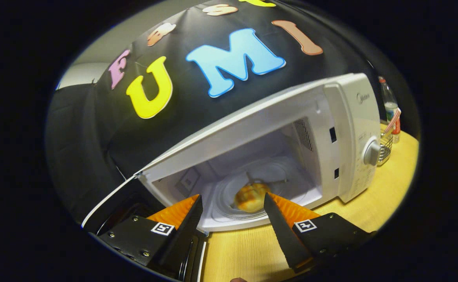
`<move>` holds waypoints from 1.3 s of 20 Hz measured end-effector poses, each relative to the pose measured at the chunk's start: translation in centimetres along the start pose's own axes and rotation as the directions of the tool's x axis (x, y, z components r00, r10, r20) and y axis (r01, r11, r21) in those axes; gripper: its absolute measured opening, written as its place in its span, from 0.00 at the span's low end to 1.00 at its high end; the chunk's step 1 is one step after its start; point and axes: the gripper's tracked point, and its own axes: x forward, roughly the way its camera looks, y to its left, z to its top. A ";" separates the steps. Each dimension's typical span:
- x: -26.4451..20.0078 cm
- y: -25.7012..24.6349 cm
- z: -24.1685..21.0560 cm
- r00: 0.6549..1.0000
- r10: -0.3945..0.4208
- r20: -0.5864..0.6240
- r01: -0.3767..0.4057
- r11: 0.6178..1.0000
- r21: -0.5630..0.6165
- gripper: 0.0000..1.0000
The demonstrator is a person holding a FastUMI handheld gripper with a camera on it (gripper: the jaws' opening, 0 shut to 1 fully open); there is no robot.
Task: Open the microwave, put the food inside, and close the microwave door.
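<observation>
Gripper (233, 201) is spread wide, nothing held, fingers apart with a clear gap between the tips. Microwave (291, 129) sits on the wooden table (389, 188), tilted in this view, cavity exposed. Door (111, 203) is swung fully open at about 8 o'clock from the cavity, its edge just behind the left finger. Food (250, 197), a golden bun-like piece, lies on the glass turntable (229, 192) inside the cavity, just ahead of the fingertips and closer to the right one; looks clear of both fingers, not gripped. Control knob (371, 152) at 3 o'clock from the cavity. Wire basket (385, 147) and a bottle (389, 102) stand beyond the microwave's right side, around 2 o'clock.
</observation>
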 end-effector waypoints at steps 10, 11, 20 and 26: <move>-11.8 3.2 3.8 0.994 0.055 0.090 -0.041 0.987 -0.152 0.96; -12.9 3.6 3.9 0.993 0.062 0.096 -0.045 0.985 -0.168 0.96; -22.2 9.4 2.5 0.974 0.196 0.111 -0.157 0.945 -0.286 0.96; -26.5 14.9 -0.3 0.944 0.322 0.071 -0.284 0.902 -0.326 0.95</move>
